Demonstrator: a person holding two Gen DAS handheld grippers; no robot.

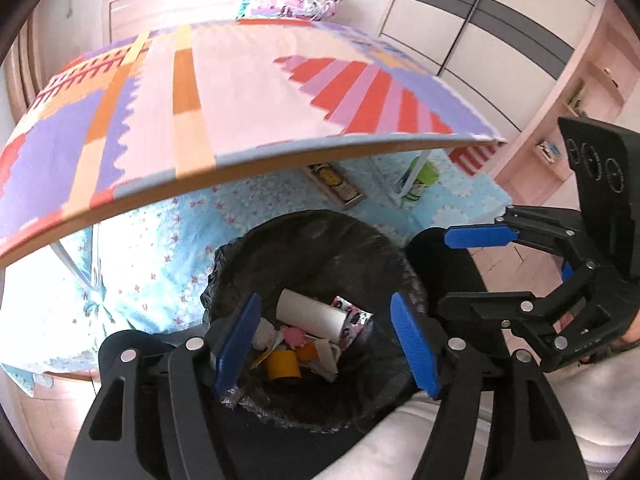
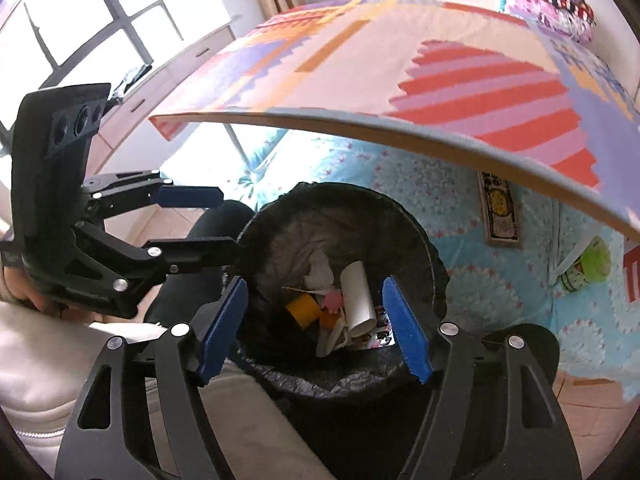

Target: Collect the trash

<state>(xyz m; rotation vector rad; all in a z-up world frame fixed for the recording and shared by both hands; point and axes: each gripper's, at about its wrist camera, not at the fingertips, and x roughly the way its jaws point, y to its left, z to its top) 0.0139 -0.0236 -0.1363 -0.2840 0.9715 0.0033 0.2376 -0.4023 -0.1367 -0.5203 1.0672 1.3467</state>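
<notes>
Left gripper [image 1: 326,344]: hovering over bin, fingers spread, holding nothing.
Right gripper [image 2: 316,326]: gaping likewise, empty.
Bin [image 1: 320,240]: sitting at 6 o'clock below table [image 1: 240,92].
Trash: white roll [image 1: 310,314] and yellow tape [image 1: 282,364] lying inside.

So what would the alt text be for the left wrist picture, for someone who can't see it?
An open left gripper with blue pads hangs over a black-lined trash bin holding a white paper roll, a yellow tape roll and scraps. The open right gripper reaches in from the right, under a colourful patterned table.
</notes>
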